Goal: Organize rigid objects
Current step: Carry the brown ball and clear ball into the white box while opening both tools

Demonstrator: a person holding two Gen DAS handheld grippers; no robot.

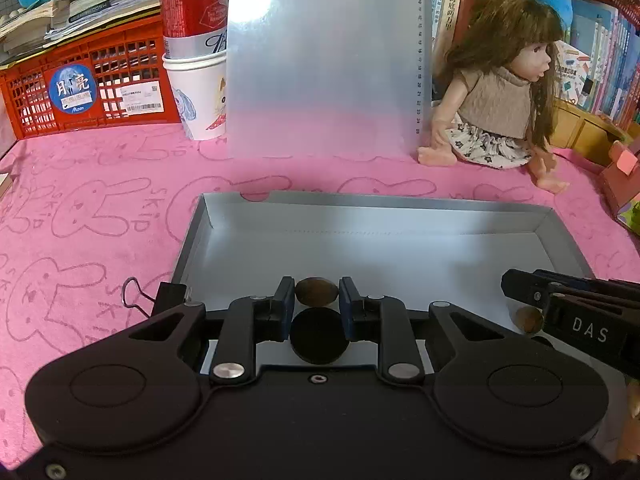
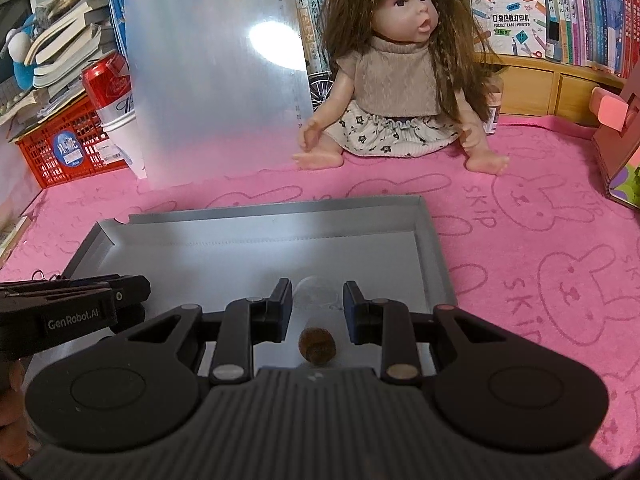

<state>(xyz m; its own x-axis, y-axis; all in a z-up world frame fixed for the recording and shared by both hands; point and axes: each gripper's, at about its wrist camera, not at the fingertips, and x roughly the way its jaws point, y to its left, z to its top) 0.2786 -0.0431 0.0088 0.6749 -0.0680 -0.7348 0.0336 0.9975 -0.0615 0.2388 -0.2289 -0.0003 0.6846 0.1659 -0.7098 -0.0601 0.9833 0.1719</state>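
Fingers [image 1: 347, 300] of left gripper [image 1: 316, 298] pinched on nut [image 1: 316, 297], held over tray [image 1: 224, 236] for dropping; right fingers [image 2: 352, 304] spread, clear glass-like piece possibly between.

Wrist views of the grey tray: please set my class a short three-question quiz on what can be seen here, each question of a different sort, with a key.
1. True or false: the left tool is empty.
2. The loose brown nut lies: A on the pink cloth; B in the grey tray; C in the red crate.
3. What stands in the white paper cup?
Key: 1 false, it is shut on the held brown nut; 2 B; 3 a red can.
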